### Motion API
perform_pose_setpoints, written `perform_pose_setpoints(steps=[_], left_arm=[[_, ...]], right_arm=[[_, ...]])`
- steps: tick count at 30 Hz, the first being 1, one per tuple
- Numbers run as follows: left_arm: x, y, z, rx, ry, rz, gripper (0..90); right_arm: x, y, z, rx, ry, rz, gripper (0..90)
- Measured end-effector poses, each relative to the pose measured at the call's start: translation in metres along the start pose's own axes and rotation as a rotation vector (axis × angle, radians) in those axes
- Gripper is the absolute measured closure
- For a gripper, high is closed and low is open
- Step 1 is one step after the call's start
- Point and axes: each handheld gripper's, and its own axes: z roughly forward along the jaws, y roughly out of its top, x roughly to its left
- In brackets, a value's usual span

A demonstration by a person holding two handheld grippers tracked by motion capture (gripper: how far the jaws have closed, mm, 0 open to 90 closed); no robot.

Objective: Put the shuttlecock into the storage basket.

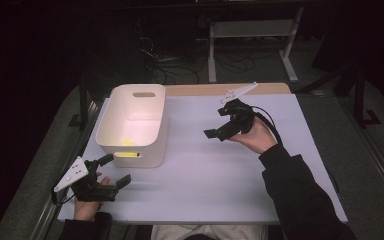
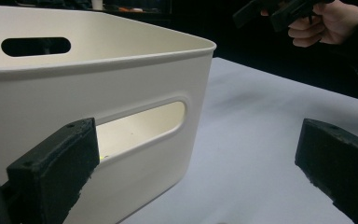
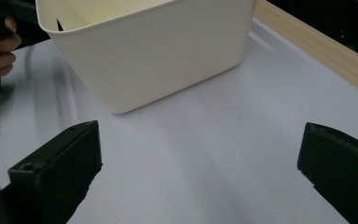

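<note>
Bin (image 1: pixel 133 125) sits on the left of the table (image 1: pixel 220 170), something yellow (image 1: pixel 126 143) inside. Risk, as I judge it: left gripper (image 1: pixel 111 170) sits just beside the near handle slot; a careless push could shove or tip the light bin. Both grippers released, jaws spread wide, holding nothing. Right gripper (image 1: pixel 219 122) hovers well apart, right of bin.
</note>
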Motion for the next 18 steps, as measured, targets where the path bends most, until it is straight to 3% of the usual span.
perform_pose_setpoints(steps=[18], left_arm=[[0.0, 0.0, 0.0, -0.002, -0.001, 0.0, 0.0]], right_arm=[[-0.003, -0.027, -0.011, -0.021, -0.016, 0.025, 0.0]])
